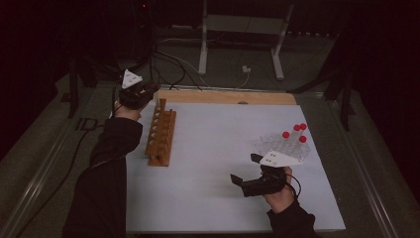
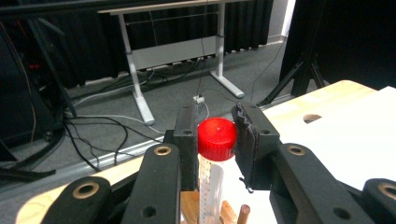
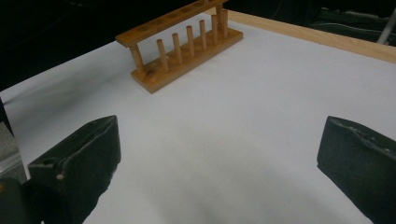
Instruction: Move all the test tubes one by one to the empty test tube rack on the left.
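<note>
My left gripper (image 2: 216, 137) is shut on a clear tube with a red cap (image 2: 216, 139), which it holds upright with its pads just below the cap. In the high view the left gripper (image 1: 148, 90) hovers over the far end of the wooden tube rack (image 1: 161, 133), whose top pegs (image 2: 243, 213) show beneath the tube. My right gripper (image 1: 243, 171) stands open near the table's front right, with nothing between its jaws (image 3: 219, 163), and faces the wooden rack (image 3: 180, 44). A clear plastic rack (image 1: 277, 146) holds three red-capped tubes (image 1: 297, 131) just beyond the right hand.
A white sheet (image 1: 218, 148) covers the table, with a bare wooden strip (image 1: 223, 96) along its far edge. Beyond the table are a grey floor with cables (image 1: 173, 64) and a white desk frame (image 1: 237, 29). Dark stand legs (image 1: 346, 94) rise at the far right.
</note>
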The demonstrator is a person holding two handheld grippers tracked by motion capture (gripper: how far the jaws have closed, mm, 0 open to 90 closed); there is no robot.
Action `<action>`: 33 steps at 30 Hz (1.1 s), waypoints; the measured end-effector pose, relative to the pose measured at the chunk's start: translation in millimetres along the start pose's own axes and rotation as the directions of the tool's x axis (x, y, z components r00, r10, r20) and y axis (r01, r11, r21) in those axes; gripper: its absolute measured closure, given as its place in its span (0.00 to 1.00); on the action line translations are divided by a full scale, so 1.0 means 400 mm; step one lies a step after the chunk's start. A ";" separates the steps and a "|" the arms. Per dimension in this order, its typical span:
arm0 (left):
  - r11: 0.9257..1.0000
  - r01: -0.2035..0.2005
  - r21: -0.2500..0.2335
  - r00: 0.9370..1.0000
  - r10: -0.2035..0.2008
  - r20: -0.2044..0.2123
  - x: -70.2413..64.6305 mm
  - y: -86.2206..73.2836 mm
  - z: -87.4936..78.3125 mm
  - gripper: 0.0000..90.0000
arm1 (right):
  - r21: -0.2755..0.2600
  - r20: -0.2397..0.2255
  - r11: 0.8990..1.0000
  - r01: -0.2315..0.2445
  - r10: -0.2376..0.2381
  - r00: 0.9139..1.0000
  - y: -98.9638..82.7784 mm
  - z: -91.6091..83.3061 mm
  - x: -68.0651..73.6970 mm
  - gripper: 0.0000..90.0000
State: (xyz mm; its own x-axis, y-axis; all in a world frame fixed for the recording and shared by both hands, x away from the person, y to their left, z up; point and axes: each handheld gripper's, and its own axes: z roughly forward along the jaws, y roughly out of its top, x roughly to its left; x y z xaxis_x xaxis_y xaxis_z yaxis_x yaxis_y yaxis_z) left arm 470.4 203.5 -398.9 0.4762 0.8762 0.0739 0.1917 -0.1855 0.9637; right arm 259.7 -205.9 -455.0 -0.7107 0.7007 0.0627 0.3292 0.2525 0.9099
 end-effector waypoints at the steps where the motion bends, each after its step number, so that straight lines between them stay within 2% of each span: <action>1: 1.000 -0.002 0.006 1.000 0.002 -0.004 0.000 -0.007 0.002 0.80 | -0.001 -0.001 1.000 -0.001 0.001 1.000 0.000 0.000 0.000 0.00; 4: 1.000 0.013 0.019 1.000 -0.013 0.000 0.002 -0.025 0.010 0.80 | -0.003 -0.001 1.000 -0.003 0.003 1.000 0.000 0.000 0.000 0.00; 13: 0.998 0.009 0.069 1.000 -0.010 0.001 -0.008 -0.065 0.038 0.80 | 0.003 -0.004 1.000 -0.003 0.003 1.000 -0.002 0.003 0.000 0.00; 22: 0.996 0.017 0.092 1.000 -0.016 -0.005 -0.007 -0.096 0.046 0.80 | 0.004 -0.008 1.000 -0.006 0.006 1.000 -0.003 0.004 -0.001 0.00; 26: 0.993 0.002 0.117 1.000 -0.001 -0.008 -0.011 -0.105 0.052 0.80 | 0.006 -0.008 1.000 -0.006 0.006 1.000 -0.003 0.004 0.000 0.00; 33: 0.991 -0.010 0.134 1.000 0.012 -0.009 -0.012 -0.101 0.054 0.80 | 0.006 -0.009 1.000 -0.007 0.007 1.000 -0.002 0.004 0.000 0.00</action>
State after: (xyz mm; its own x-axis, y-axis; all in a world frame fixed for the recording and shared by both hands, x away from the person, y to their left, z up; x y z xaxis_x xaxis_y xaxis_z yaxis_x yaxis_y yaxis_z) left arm 478.9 197.0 -443.8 0.4703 0.8781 0.0878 0.3002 -0.2527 0.9198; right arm 260.5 -205.2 -456.4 -0.7138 0.6966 0.0725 0.3375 0.2515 0.9071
